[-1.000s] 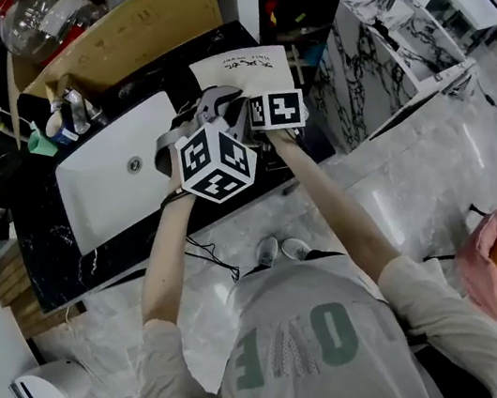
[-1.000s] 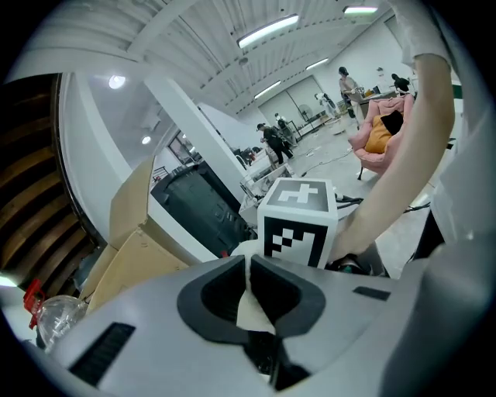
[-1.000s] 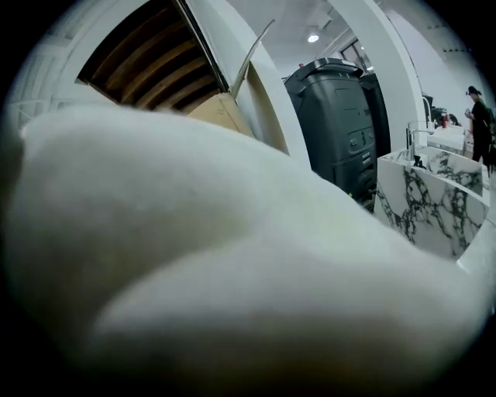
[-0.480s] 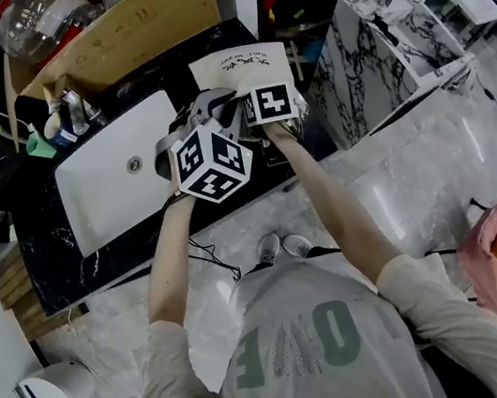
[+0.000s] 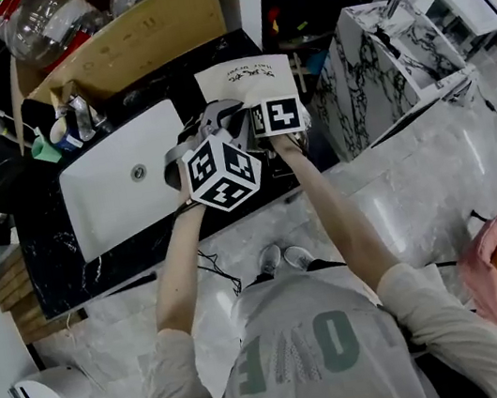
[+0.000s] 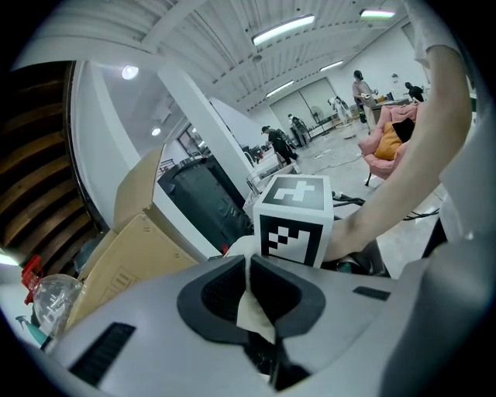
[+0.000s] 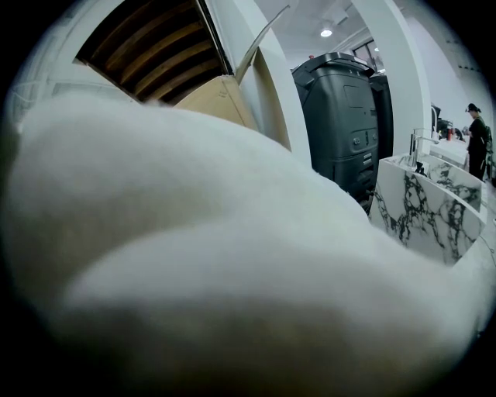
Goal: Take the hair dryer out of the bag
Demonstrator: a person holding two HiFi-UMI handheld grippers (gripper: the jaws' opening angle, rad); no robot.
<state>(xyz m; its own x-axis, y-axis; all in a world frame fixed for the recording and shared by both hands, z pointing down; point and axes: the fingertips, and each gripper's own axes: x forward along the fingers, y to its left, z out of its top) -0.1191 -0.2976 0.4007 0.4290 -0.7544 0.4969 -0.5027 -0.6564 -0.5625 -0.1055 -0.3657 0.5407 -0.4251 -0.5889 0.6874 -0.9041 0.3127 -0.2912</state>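
Black marbled stone is filling the middle of the head view: that is the desk [image 5: 51, 266], with a white sink [image 5: 125, 201] sunk into it and a cream bag [image 5: 243, 85] lying just right of the sink, print facing up. The person's arms are both reaching down to the bag's near edge. The left tongs [image 5: 223, 119] are sitting at that edge, and the right tongs [image 5: 268, 106] are sitting just beside them, against the cloth. Behind the sink a cardboard box [image 5: 138, 32] is standing open, and a white marbled cabinet [image 5: 376, 56] is standing right of the desk.

Over to the left gripper view: the two dark pads [image 6: 283, 291] are pressing together with a fold of cream cloth [image 6: 253, 310] pinched between them, so the left tongs are clamping the bag itself. The right tongs are sitting right beyond them, with the person's forearm [image 6: 403, 178] running off behind.

Now the right gripper view: cream cloth is swamping nearly the whole picture, blurred and lying right against the lens. It is burying the jaws, so I cannot tell whether the right tongs are wide or narrow. Above the cloth a black bin [image 7: 345, 124] and the marbled cabinet are peeking through.

As for the hair dryer, no view is showing it clearly enough to pick out
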